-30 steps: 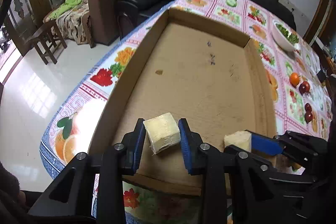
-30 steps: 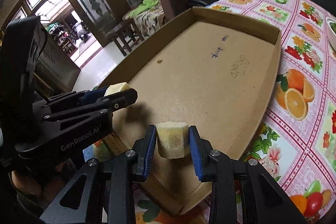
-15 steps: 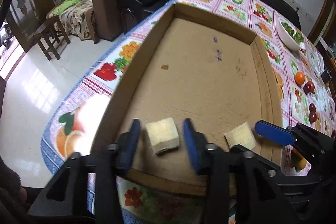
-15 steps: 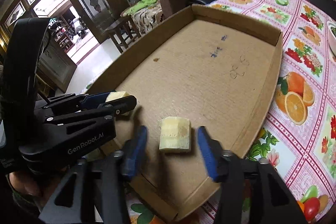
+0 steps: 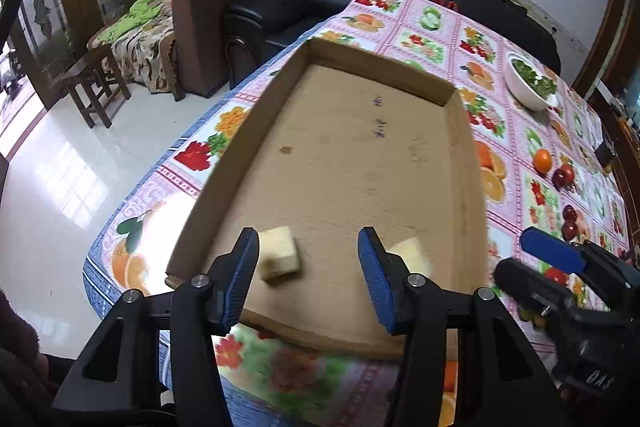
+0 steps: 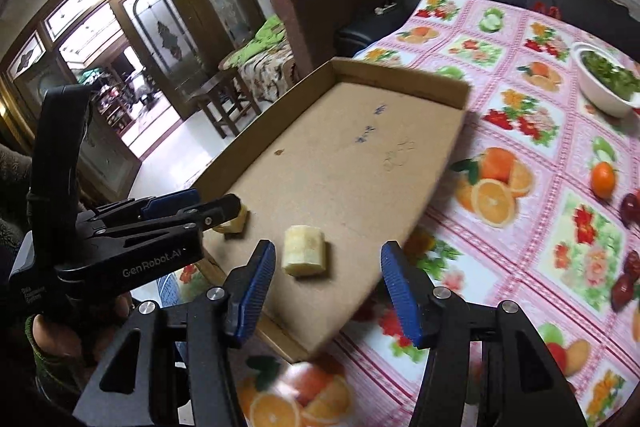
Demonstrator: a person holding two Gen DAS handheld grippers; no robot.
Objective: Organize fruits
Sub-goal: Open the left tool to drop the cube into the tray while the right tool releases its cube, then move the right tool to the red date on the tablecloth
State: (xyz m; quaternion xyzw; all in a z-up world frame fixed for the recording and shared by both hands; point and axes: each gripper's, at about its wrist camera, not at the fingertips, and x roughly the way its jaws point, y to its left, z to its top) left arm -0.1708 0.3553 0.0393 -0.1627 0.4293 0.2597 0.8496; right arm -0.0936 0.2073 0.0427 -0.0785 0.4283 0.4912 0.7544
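Two pale fruit chunks lie in the cardboard tray [image 5: 400,155]: one [image 5: 279,259] just ahead of the left tool [image 5: 308,277], one [image 6: 305,255] just ahead of the right tool [image 6: 328,291]. Both tools angle downward, blue pads spread, gripping nothing. Whole fruits [image 6: 603,178] sit well off beyond the right tool on the desk [image 6: 520,227], nearer that hand.

Daylight floods in from the glass doors [image 6: 132,39] far off to the left of both grippers, leaving a white glare on the floor tiles [image 5: 68,179] and washing out the tablecloth [image 5: 160,223] corner beside the left gripper [image 5: 308,279]. The scene is bright and evenly lit; shadows are soft. Fisheye bending curves the walls, and corners fall dark. The cloth just beneath the right gripper [image 6: 328,287] looks smeared, probably motion blur.
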